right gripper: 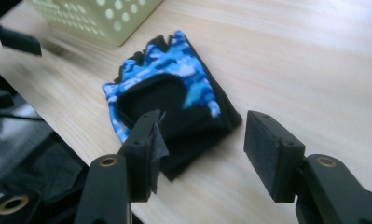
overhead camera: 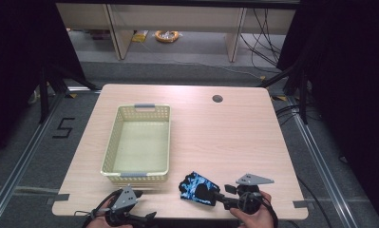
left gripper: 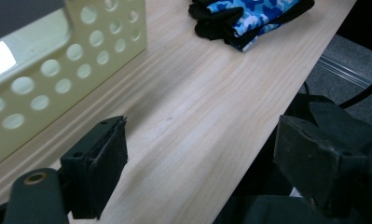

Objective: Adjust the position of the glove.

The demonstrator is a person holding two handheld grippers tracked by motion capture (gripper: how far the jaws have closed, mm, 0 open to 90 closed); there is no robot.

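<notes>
While the wooden table (overhead camera: 234,137) is carrying everything, the perforated cream basket (overhead camera: 138,142) is sitting left of centre, nothing inside. Blue camo fingerless glove (overhead camera: 199,188) is lying flat near the front edge, right of the basket. Right gripper (overhead camera: 216,195) is sitting at the glove's cuff, jaws apart, not clamping it. Left gripper (left gripper: 197,154) is hovering at the front edge, jaws wide, nothing between them.

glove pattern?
Blue camouflage print with black trim and palm; the glove shows best in the right gripper view.
</notes>
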